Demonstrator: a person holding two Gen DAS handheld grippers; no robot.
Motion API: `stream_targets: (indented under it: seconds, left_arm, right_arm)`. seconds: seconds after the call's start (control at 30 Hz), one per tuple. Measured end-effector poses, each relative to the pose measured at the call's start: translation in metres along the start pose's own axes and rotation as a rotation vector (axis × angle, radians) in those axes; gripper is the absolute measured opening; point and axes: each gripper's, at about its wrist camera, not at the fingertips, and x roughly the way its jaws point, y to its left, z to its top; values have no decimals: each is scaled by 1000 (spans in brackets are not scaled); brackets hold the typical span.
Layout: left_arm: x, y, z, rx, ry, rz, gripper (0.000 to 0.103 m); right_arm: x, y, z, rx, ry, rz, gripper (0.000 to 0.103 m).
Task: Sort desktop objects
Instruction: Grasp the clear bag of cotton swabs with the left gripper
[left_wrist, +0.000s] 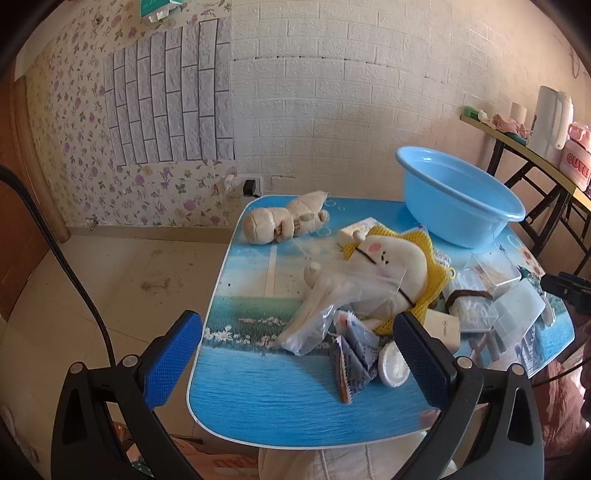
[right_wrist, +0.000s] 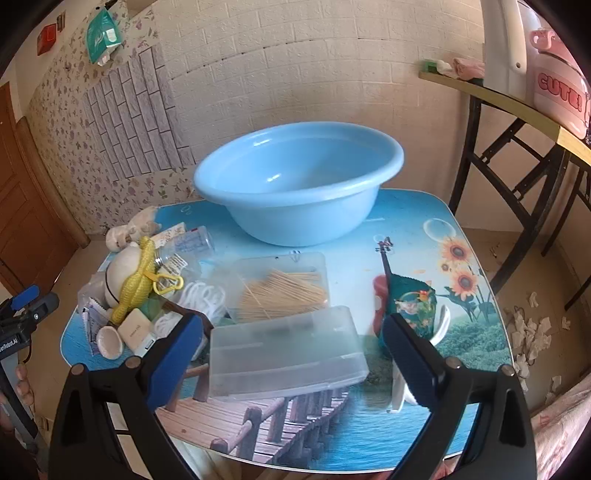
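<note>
Both grippers, left gripper (left_wrist: 299, 354) and right gripper (right_wrist: 291, 354), hang wide apart above clutter fronting the blue basin (right_wrist: 299, 184).

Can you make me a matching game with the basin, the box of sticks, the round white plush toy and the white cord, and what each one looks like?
Things:
1. basin
2. box of sticks
3. round white plush toy
4. white cord

Looks:
A. coiled up in loops
B. clear, with thin tan sticks inside
C. light blue and empty
D. wrapped in yellow netting

Pairs: 1-C, 2-B, 3-D, 4-A
</note>
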Motion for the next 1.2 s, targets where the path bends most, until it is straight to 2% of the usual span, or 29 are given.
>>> stream_targets:
  seconds: [0.17,0.33,0.47,0.5,0.53,0.6,0.7,0.83,0.93,1.07,1.2]
  left_arm:
    - [17,5,-11,-12,31,-29,103]
    - [33,2,-5,-14,5,-59,103]
    - [45,0,1,11,12,-82,103]
    - [49,-1,2,16,15,-82,98]
    - [53,-1,2,19,18,-89,85]
    - [60,-3,3,28,43,-123,68]
    - [68,-5,1,32,62,-168,61]
    - [70,-7,4,32,62,-196,39]
    - [65,-6,7,23,63,-195,31]
    - [50,-2,10,17,36,-169,26]
    - [36,4,14,-26,23,-137,23]
  right_arm:
    - [7,-8,-6,19,36,-20,99]
    - [12,-2,-13,-4,63,65,99]
    - [16,4,-16,-41,83,74,99]
    - [16,3,-16,-41,87,76,100]
    - [16,2,-16,-43,90,78,100]
    - [14,-2,-15,-48,89,69,101]
    - [6,-22,-9,-8,58,31,101]
    - [6,-60,0,74,29,-99,101]
    - [15,-87,2,152,61,-129,101]
    - [23,-101,-7,214,131,-99,95]
    - [16,-90,-22,120,127,-70,92]
